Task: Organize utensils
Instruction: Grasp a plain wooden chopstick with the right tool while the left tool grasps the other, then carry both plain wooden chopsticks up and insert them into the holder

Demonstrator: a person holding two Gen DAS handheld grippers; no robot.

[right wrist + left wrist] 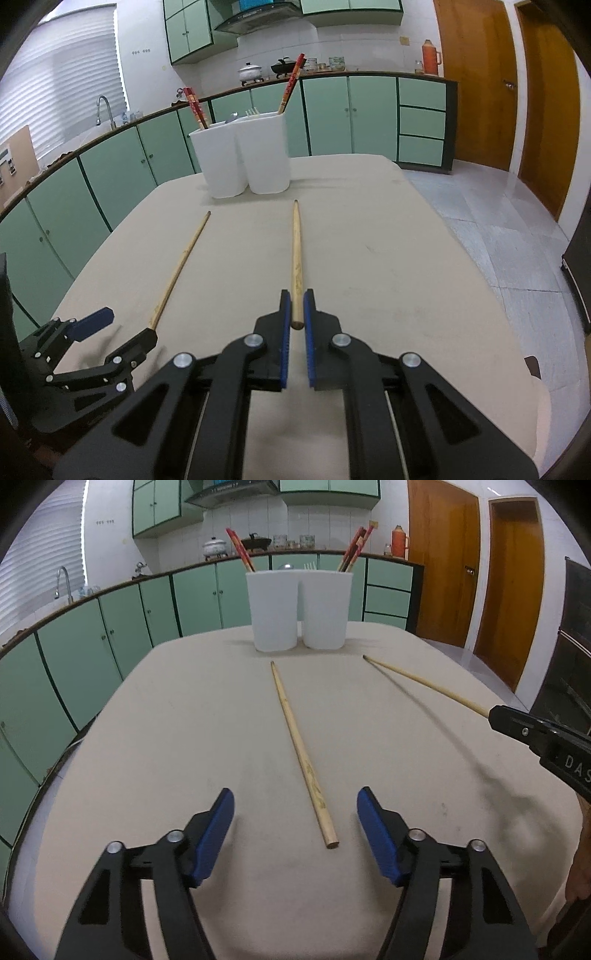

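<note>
**Right gripper has one chopstick; the second lies waiting for the left**

The right gripper (297, 314) is closed narrow on the thick end of a wooden chopstick (295, 251), which points forward toward the white holder (243, 162) at the far end of the bench (388, 258). In the left wrist view this held chopstick appears lifted, casting a shadow on the cloth. To finish the step well, I would judge it best to raise the tip above the holder's rim before moving forward, then tilt the stick toward upright so it drops into a compartment without scraping the wall.

The left gripper (295, 812) is spread wide and holds nothing. It hovers over the butt of the second chopstick (301, 753), which lies flat on the bench between its fingers. Closing near that thick end should give a firm hold.

The holder has two tubs side by side, each already carrying red chopsticks (240, 552) that lean outward; a spoon and fork tips show behind. Those leaning sticks could foul an incoming chopstick, so aiming for the open middle of a tub seems wise. The two grippers are close, so they risk bumping.
</note>
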